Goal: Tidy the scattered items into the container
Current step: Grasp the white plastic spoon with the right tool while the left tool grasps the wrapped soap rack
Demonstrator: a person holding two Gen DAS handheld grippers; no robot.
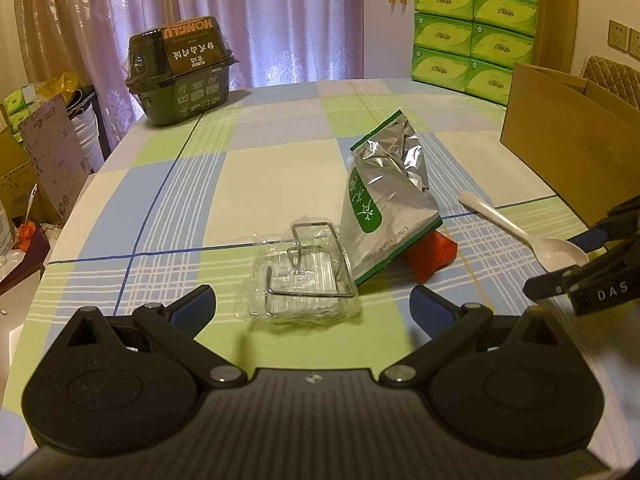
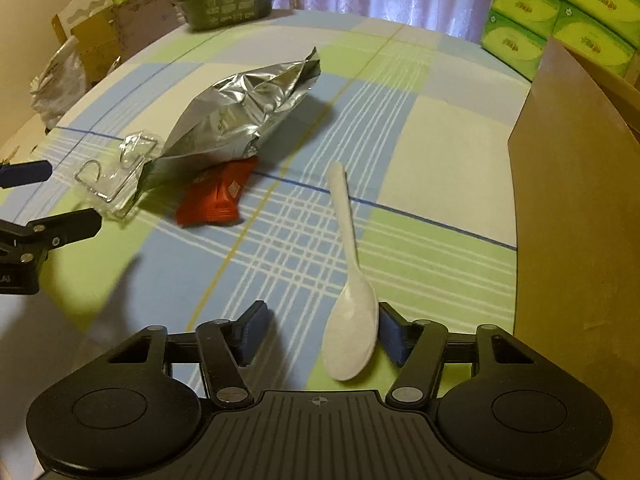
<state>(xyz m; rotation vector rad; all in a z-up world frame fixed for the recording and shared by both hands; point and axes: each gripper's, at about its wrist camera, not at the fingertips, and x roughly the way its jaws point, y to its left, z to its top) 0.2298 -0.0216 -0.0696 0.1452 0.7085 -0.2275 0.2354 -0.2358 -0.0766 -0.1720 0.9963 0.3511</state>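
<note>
Checked tabletop (image 1: 280, 168) with scattered items. The left tool (image 1: 312, 304) is spread wide and holds nothing; a clear plastic pack with a wire hook (image 1: 308, 276) lies just ahead of its fingers. A silver foil pouch (image 1: 384, 196) leans over a red packet (image 1: 434, 254) beside that pack. The right tool (image 2: 318, 334) is likewise parted, the bowl of the white spoon (image 2: 352, 320) lying between its fingers, against the right pad, handle pointing away. The cardboard box (image 2: 576, 216) stands just right of the spoon.
</note>
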